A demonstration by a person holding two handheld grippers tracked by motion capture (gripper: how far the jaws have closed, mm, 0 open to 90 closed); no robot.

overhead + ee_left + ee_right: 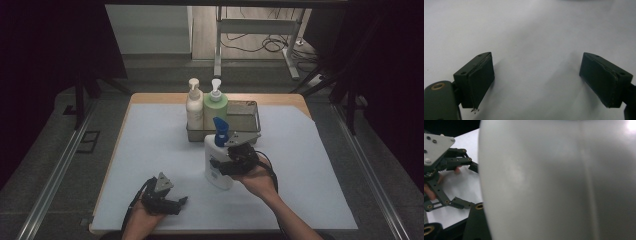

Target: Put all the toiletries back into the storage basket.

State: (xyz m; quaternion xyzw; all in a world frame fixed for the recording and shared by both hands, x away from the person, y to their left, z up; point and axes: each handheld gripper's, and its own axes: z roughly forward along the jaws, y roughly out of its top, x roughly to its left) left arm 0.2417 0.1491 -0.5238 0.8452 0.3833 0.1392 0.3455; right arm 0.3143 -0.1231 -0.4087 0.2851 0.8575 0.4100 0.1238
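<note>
The right tongs are clamped on a white bottle with a blue pump top, which stands upright on the white sheet covering the counter, just in front of a metal tray. The tongs come at the bottle from its right side, gripping it around the lower half of its body, and the person's right hand holds them from behind. In the right gripper view the pale wall of the bottle sits hard against the camera, with one dark jaw showing at its lower left edge.

The tray sits toward the far middle of the counter and holds two more pump bottles at its left end: a cream one and a green one, side by side and touching or nearly so. The right part of the tray is bare.

The left tongs rest low near the front edge of the counter, well apart from the white bottle, held in the left hand. In the left gripper view the left tongs stand wide apart with nothing between them but the white sheet
</note>
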